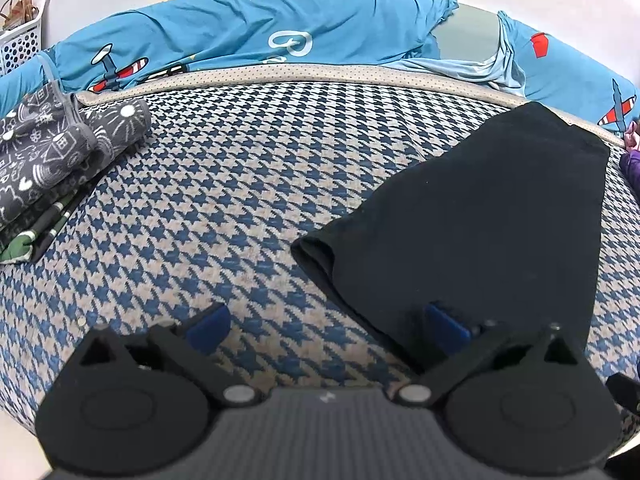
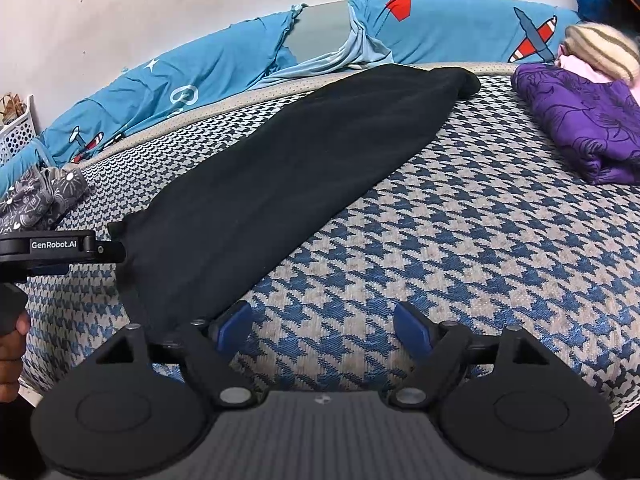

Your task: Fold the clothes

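Black garment lies folded on the houndstooth bed, each hand-held gripper wide and empty.

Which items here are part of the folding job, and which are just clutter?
In play:
- black garment, laid long on the houndstooth surface
- left gripper, open
- right gripper, open

Lying about:
- purple folded cloth
- grey patterned stack
- blue airplane bedding
- white basket
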### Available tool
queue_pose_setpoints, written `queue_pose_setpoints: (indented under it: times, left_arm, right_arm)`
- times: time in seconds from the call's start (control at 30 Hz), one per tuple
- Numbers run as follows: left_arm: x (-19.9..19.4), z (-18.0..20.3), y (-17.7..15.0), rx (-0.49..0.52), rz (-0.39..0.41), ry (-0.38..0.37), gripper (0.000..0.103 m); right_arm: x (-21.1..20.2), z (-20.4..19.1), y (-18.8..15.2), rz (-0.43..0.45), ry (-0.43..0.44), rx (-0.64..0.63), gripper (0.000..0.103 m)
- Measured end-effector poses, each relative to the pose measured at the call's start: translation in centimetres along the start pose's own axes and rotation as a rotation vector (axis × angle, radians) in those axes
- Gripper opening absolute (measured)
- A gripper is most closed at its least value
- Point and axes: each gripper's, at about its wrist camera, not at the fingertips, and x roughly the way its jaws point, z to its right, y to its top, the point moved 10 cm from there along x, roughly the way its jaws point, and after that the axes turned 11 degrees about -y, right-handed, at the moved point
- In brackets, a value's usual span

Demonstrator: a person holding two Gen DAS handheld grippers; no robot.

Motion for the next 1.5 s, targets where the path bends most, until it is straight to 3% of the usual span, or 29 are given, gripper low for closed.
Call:
queue_pose_setpoints:
  times: [1.5]
  left_arm:
    - [-0.32, -0.13, 0.33, -0.004, 0.02, 0.002, 0.103]
  right_arm:
    - [-0.51, -0.03, -0.05, 0.002, 0.005, 0.039, 0.082]
